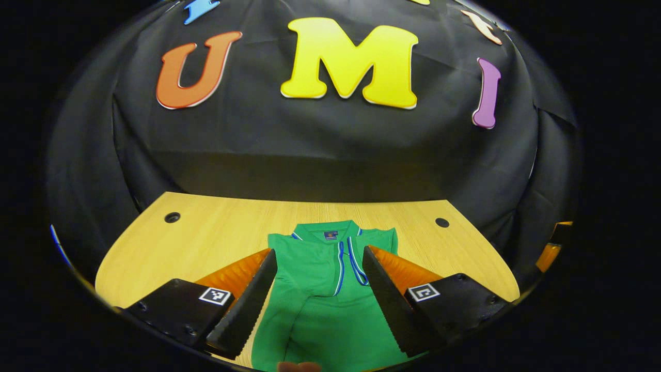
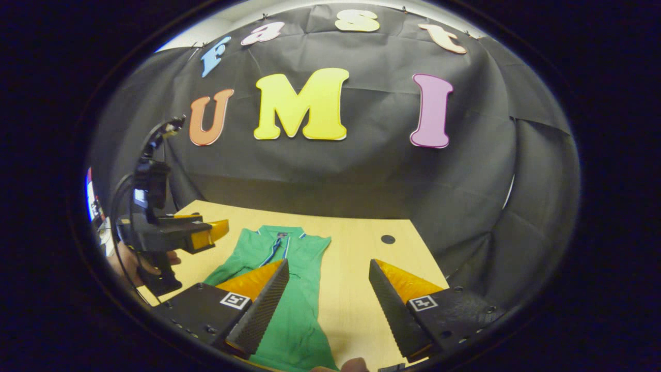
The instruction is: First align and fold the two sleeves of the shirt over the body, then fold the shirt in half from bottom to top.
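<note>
shirt (image 1: 320, 289): laid flat on the wooden surface (image 1: 217, 232), collar toward the wall, sleeves folded in
left gripper (image 1: 320, 289): jaws held apart above the shirt
right gripper (image 2: 328, 305): jaws held apart, nothing gripped

The right gripper (image 2: 328, 271) hangs with jaws apart over the wooden table (image 2: 361, 268). The green shirt (image 2: 289, 274) lies flat (collar toward the wall). The left gripper (image 2: 214, 230) hovers beside it.

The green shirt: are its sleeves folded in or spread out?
Folded in. The shirt lies as a narrow strip on the table, no sleeves sticking out.
</note>
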Tool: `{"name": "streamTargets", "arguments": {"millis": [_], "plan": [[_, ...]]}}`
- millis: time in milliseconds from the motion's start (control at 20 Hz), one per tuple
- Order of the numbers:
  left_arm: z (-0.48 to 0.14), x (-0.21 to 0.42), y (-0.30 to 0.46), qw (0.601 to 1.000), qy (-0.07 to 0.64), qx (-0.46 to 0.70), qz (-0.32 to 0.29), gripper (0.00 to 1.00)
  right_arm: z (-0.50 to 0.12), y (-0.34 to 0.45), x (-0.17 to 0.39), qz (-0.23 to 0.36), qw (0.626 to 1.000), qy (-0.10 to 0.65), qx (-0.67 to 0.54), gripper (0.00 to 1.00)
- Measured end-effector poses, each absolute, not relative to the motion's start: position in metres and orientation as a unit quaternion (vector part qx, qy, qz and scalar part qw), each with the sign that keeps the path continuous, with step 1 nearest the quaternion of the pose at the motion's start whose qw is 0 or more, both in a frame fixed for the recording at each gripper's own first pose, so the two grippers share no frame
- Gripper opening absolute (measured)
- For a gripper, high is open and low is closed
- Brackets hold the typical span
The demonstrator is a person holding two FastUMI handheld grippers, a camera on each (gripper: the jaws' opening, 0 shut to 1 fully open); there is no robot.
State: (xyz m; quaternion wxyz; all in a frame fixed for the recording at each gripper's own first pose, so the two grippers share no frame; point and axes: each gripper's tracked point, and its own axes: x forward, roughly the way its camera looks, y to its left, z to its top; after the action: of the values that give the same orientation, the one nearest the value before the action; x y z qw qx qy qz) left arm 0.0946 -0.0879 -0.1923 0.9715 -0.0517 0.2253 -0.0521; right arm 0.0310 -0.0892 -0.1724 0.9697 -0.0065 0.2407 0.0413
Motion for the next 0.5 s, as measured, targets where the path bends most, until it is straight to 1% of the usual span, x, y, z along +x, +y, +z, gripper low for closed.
{"name": "streamTargets", "arguments": {"millis": [100,200,250,300,500], "plan": [[-0.175,0.073,-0.078,0.976,0.209,-0.05,-0.032,1.0,-0.174,-0.091,0.028,0.059,0.969,0.24,-0.009,0.95],[-0.166,0.047,-0.072,0.976,0.208,-0.059,-0.02,1.0,-0.177,-0.093,0.019,0.066,0.968,0.243,-0.006,0.95],[-0.163,0.034,-0.071,0.975,0.211,-0.064,-0.021,1.0,-0.179,-0.094,0.013,0.067,0.967,0.245,-0.005,0.98],[-0.162,0.022,-0.067,0.975,0.214,-0.063,-0.019,1.0,-0.18,-0.096,0.005,0.066,0.966,0.249,-0.007,0.95],[-0.178,-0.032,-0.049,0.969,0.241,-0.051,-0.025,1.0,-0.198,-0.1,-0.039,0.059,0.957,0.283,0.0,0.98]]}}
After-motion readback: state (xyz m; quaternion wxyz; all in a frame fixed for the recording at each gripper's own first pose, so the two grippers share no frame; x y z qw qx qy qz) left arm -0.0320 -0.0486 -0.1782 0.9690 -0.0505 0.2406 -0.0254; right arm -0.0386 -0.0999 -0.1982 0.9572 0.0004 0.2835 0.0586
